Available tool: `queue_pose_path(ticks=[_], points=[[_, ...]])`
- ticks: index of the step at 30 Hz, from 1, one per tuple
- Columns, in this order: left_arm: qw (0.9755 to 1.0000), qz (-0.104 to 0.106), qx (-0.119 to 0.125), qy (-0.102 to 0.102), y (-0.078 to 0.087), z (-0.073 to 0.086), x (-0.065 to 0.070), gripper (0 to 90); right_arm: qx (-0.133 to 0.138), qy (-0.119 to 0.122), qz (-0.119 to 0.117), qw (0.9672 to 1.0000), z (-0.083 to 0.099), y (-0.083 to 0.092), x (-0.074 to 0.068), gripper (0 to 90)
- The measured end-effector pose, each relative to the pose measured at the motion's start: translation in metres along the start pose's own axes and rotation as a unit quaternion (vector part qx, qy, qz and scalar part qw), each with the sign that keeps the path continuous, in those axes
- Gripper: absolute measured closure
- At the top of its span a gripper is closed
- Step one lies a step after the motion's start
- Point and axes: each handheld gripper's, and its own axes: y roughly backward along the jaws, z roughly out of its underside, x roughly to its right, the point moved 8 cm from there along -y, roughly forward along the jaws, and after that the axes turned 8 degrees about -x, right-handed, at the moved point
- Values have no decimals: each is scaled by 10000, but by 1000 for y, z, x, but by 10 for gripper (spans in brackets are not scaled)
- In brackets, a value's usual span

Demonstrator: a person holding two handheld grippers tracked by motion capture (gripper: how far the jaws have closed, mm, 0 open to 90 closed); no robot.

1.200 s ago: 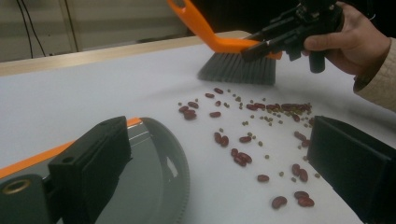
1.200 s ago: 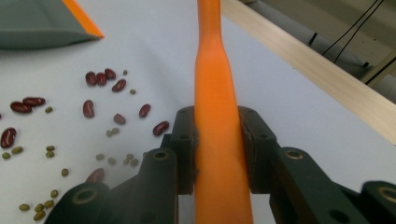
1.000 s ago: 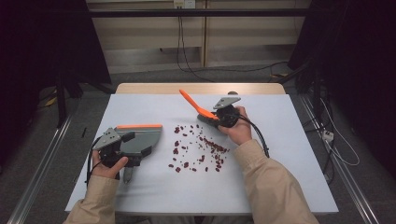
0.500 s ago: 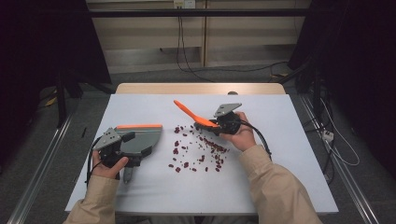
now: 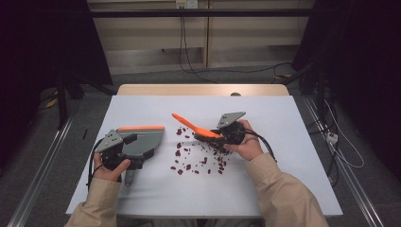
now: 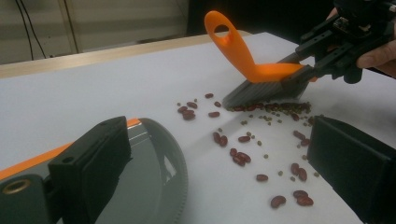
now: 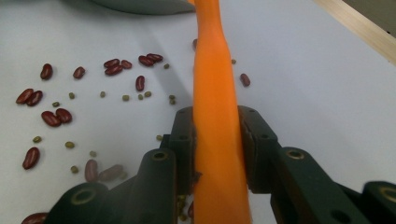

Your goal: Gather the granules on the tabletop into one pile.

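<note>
While the sweep is under way: beans [image 5: 198,156] lie scattered on the white worktop [image 5: 283,179] between brush and dustpan, none visibly in the pan
Right tool [image 5: 222,135]: clamped tight on the orange brush handle [image 7: 215,116], one jaw on each side; bristles [image 6: 266,91] down on the worktop at the far edge of the spill
Left tool [image 5: 124,150]: at the grey dustpan [image 5: 142,142] with its orange rim; it seems to grip the pan's handle end, but I cannot tell how the jaws stand
Dustpan place: flat on the worktop, left of the beans, mouth turned toward them, apart from the nearest ones
Done: brush and pan are in hand and set on opposite sides of the spill
Left: judged nearly all of it; red beans and small green ones [image 6: 266,119] need pushing across into the pan
Around: cables [image 5: 189,52] on the floor behind
In the way: nothing between bristles and pan except the beans; loose outliers may roll wide of the pan's mouth
</note>
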Motion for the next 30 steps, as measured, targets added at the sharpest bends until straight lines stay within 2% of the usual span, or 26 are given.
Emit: queue_pose_path(ticks=[12, 25, 30], points=[[10000, -6, -10, -21, 0, 0, 0, 59, 71, 68, -144, 9998, 4, 8, -17, 705], [10000, 3, -41, -33, -1, 1, 1, 59, 118, 67, -172, 9998, 3, 11, -23, 707], [10000, 13, -65, -51, -2, 1, 3, 59, 191, 65, -107, 9997, 1, 14, -22, 711]])
